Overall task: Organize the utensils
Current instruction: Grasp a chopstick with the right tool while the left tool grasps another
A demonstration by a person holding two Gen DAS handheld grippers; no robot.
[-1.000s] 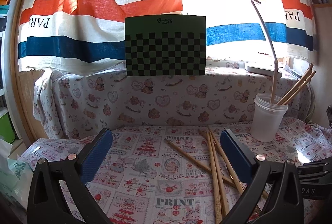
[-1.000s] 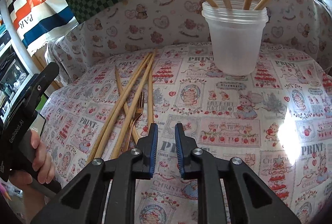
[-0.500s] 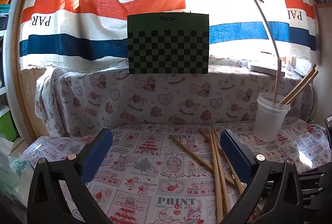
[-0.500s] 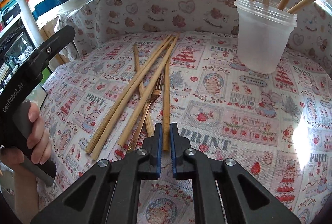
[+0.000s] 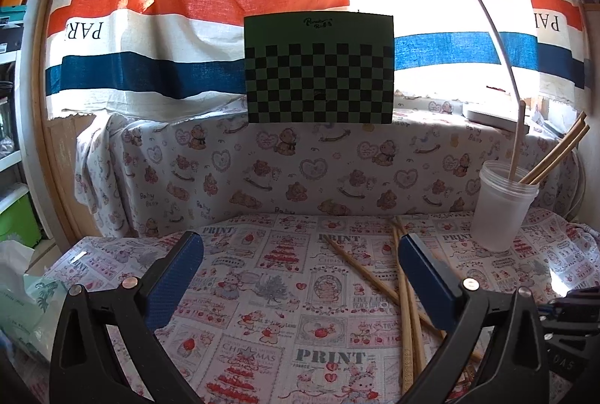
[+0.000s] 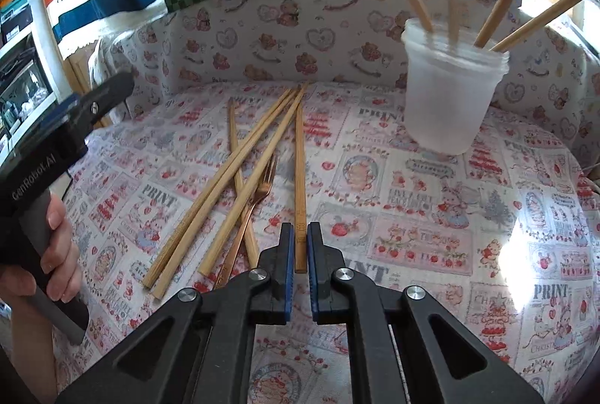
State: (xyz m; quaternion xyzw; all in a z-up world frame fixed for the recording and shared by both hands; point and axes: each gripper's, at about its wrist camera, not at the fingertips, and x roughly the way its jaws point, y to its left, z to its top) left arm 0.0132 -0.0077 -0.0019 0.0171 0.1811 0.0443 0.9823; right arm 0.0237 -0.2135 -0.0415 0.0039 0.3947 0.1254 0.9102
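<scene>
1. Right gripper: jaws drawn nearly together on the near end of a single chopstick, which lies straight away from the camera on the patterned cloth. The pads appear to press its sides, though a sliver of gap may remain; the view is too foreshortened to be sure.
2. Left gripper: jaws spread wide and empty, hovering above the cloth to the left of the pile.
3. Loose pile: several more chopsticks crossed over one another, with a copper-coloured fork lying among them, just beside the gripped stick.
4. Plastic cup: translucent, upright at the far right of the cloth, well apart from the pile, already holding four sticks that lean outward.
5. Handling, judged: the chopstick looks light, stiff and smooth, so it is likely to pivot or slide in a grip taken at the very end. A hold farther toward the middle would balance it better.
6. The cup looks light and could tip if a stick strikes its rim. The fork, thin and flat on soft cloth, is probably best taken by its handle.
</scene>
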